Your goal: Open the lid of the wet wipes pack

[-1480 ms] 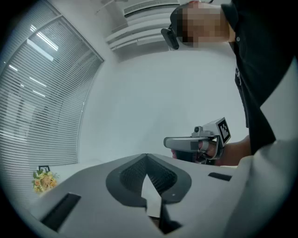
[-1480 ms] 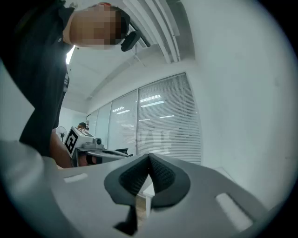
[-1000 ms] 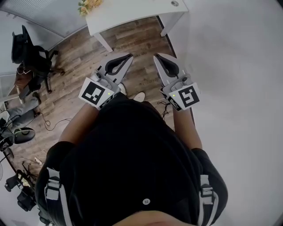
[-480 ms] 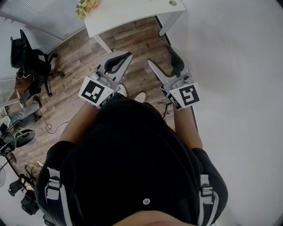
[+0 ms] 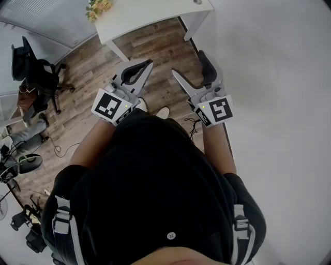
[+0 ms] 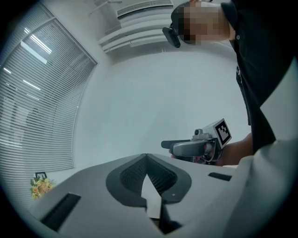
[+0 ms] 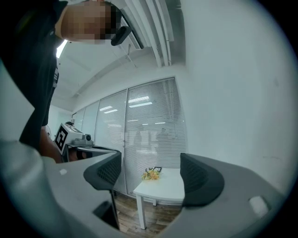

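No wet wipes pack shows in any view. In the head view both grippers are held level in front of the person's black-clad body, above a wooden floor. My left gripper [image 5: 149, 63] is shut, its two dark pads meeting at the tip [image 6: 146, 156] with nothing between them. My right gripper [image 5: 187, 62] has its jaws spread wide and still opening. Nothing lies between its dark pads [image 7: 201, 180]; only the far room shows through the gap. Each gripper shows in the other's view: the right gripper [image 6: 187, 147] and the left gripper [image 7: 78, 141].
A white table [image 5: 150, 15] stands ahead against the wall, with a bunch of yellow flowers [image 5: 98, 8] at its left end. A black office chair [image 5: 31, 67] and cables sit at the left. A white wall [image 5: 279, 103] runs along the right.
The right gripper's jaws have gone from shut to wide apart, and the gripper has shifted slightly forward. The left gripper has kept still and shut.
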The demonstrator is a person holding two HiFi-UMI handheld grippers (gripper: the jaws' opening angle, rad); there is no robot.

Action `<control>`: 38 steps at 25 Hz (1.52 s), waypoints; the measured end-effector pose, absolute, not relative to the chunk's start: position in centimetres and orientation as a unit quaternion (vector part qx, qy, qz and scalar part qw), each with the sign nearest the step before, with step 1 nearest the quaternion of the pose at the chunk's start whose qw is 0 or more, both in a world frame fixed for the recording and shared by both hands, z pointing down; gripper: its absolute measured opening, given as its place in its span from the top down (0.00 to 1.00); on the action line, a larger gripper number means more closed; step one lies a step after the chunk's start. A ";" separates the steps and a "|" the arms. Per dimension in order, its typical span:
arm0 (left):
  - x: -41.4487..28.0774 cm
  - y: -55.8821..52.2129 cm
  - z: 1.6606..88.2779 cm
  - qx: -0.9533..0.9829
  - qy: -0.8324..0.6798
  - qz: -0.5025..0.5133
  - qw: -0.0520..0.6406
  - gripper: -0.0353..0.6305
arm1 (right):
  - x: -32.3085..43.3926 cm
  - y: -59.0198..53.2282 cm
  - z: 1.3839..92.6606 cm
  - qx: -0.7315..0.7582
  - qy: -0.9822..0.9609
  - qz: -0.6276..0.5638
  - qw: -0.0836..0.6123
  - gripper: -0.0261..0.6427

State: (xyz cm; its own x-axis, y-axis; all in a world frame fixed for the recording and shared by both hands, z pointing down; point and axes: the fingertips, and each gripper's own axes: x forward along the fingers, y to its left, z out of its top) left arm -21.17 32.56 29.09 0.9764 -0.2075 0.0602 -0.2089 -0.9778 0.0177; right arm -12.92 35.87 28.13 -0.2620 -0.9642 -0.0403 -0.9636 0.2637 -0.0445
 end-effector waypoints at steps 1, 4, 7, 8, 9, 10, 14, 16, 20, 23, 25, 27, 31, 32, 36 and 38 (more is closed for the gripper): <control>-20.9 32.9 29.1 0.994 -0.105 0.030 0.011 0.94 | -12.7 36.2 28.2 -0.607 0.794 -0.006 0.031 0.37; -20.3 34.1 29.3 0.994 -0.105 0.031 0.009 0.94 | -12.1 37.3 28.3 -0.607 0.794 -0.003 0.033 0.37; -19.6 34.8 29.3 0.994 -0.105 0.031 0.007 0.94 | -11.3 38.1 28.3 -0.608 0.793 -0.001 0.034 0.37; -19.3 34.9 29.3 0.994 -0.106 0.031 0.006 0.94 | -11.0 38.2 28.2 -0.608 0.793 0.000 0.034 0.37; -19.0 34.9 29.3 0.994 -0.106 0.031 0.006 0.94 | -10.8 38.4 28.2 -0.608 0.794 0.001 0.034 0.37; -18.7 35.0 29.3 0.994 -0.106 0.031 0.006 0.94 | -10.6 38.5 28.3 -0.607 0.794 0.001 0.033 0.37; -17.9 35.4 29.7 0.994 -0.105 0.033 0.003 0.94 | -9.9 39.0 28.9 -0.607 0.794 -0.002 0.031 0.37; -17.5 34.8 29.9 0.994 -0.106 0.034 0.002 0.94 | -9.7 38.4 29.3 -0.605 0.796 -0.005 0.029 0.37; -16.9 33.0 30.5 0.994 -0.100 0.037 0.005 0.94 | -9.5 36.5 29.8 -0.602 0.798 -0.010 0.023 0.37; -16.4 30.8 30.9 0.994 -0.098 0.038 0.009 0.94 | -9.1 34.1 30.1 -0.600 0.800 -0.011 0.019 0.37; -15.9 28.8 31.1 0.995 -0.097 0.037 0.010 0.94 | -8.6 32.1 30.3 -0.599 0.801 -0.012 0.015 0.37; -15.4 26.8 31.2 0.995 -0.095 0.035 0.012 0.94 | -8.1 29.9 30.4 -0.599 0.801 -0.012 0.010 0.37; -14.3 22.6 30.9 0.995 -0.092 0.032 0.015 0.94 | -7.3 25.3 30.1 -0.596 0.803 -0.014 0.001 0.37; -14.1 21.4 30.7 0.995 -0.092 0.031 0.017 0.94 | -7.2 24.0 30.0 -0.595 0.804 -0.013 -0.001 0.37; -13.4 16.9 30.5 0.995 -0.089 0.033 0.020 0.94 | -6.6 19.3 29.7 -0.594 0.804 -0.013 -0.007 0.37; -13.1 14.9 30.4 0.995 -0.088 0.034 0.021 0.94 | -6.4 17.3 29.7 -0.595 0.803 -0.017 -0.009 0.37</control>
